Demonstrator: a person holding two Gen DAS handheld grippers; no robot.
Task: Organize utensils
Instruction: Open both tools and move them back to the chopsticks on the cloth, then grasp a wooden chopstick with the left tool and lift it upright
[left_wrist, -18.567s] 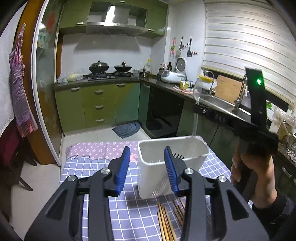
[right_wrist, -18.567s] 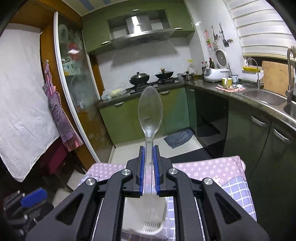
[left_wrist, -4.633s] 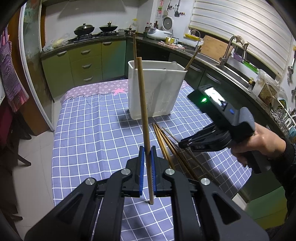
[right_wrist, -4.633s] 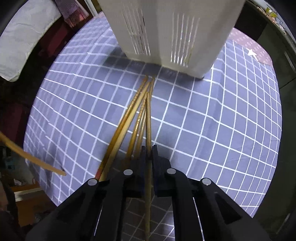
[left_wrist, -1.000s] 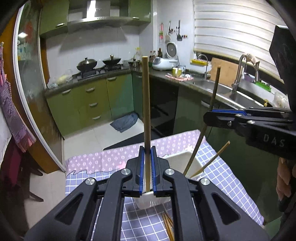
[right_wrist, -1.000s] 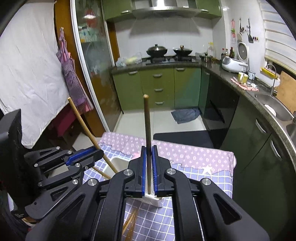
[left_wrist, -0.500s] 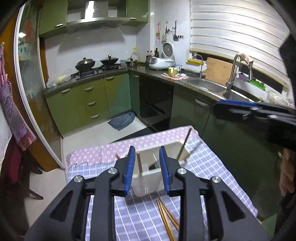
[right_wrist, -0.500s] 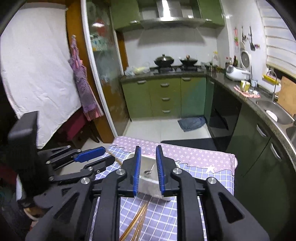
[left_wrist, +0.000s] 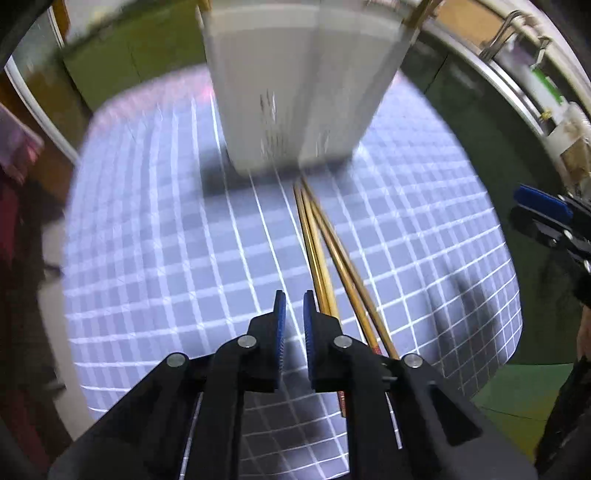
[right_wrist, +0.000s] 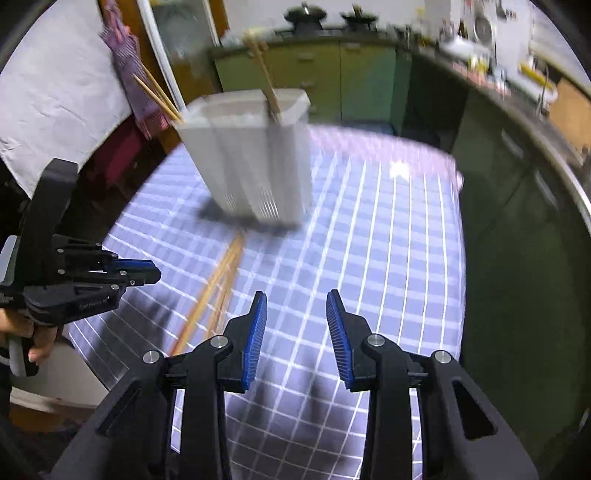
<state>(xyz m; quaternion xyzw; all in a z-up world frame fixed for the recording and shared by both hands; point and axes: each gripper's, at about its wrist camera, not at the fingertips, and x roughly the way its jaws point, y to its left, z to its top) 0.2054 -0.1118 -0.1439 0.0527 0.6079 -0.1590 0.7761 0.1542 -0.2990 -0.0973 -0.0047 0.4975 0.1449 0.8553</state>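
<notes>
Left wrist view: the left claw (left_wrist: 293, 328) points steeply down at the checked desk (left_wrist: 166, 240), its blue pads nearly pressed together with nothing between them. Loose chopsticks (left_wrist: 325, 258) lie just to its right, running up to the white utensil holder (left_wrist: 295, 92).

Right wrist view: the right claw (right_wrist: 297, 332) angles down over the cloth, jaws spreading and empty. More chopsticks (right_wrist: 264, 74) stand inside the holder.

one holder, two grippers, loose chopsticks on the cloth

one white utensil holder (left_wrist: 303, 85) stands on one checked tablecloth (left_wrist: 166, 236). about four chopsticks (left_wrist: 325, 254) lie loose on the cloth; blur hides the exact number. three more chopsticks in the holder (right_wrist: 271, 94) show above its rim. two grippers: left gripper (left_wrist: 293, 328), right gripper (right_wrist: 295, 336).
</notes>
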